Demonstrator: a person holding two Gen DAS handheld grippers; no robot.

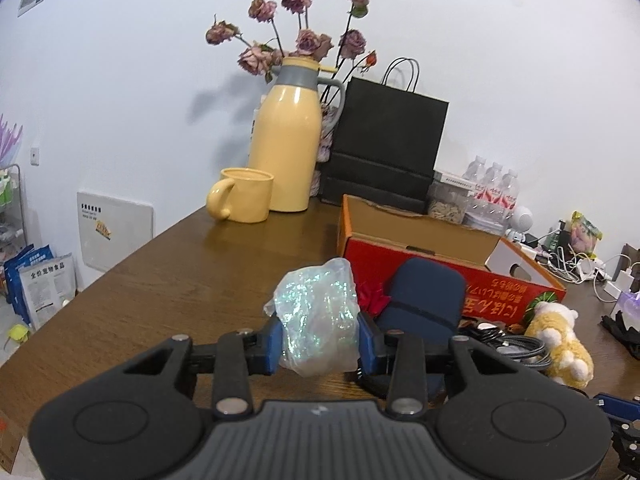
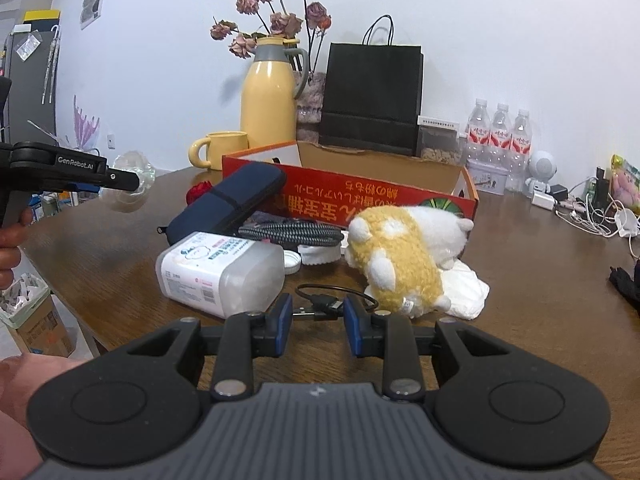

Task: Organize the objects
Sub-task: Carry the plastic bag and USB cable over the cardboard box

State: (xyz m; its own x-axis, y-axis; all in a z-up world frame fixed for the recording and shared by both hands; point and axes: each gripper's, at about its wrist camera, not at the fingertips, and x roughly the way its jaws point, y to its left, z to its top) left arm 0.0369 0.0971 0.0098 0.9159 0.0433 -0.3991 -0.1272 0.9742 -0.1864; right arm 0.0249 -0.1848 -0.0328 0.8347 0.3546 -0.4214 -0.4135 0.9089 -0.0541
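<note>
The left gripper is clamping a crumpled clear bag with an iridescent shimmer; both blue pads are pressing into the sides of the bag, which is bulging up above them. The bag is being carried clear of the wooden table, in front of the red cardboard box. From the right wrist view the same gripper is showing at the left edge, with the bag at its tip and a hand gripping its handle.

The right gripper is hanging low over the table with its jaws drawn close and nothing between them. A black cable is lying on the table just beyond its fingertips; whether they are touching it cannot be told.

Further out, a clear plastic tub with a printed label is lying on its side to the left of the cable, and a yellow and white plush toy is lying to the right on a white cloth. A navy zip case is leaning against the box front beside a braided cable. Behind the box a yellow mug, a yellow jug and a black paper bag are standing near the wall, with dried flowers above the jug.
</note>
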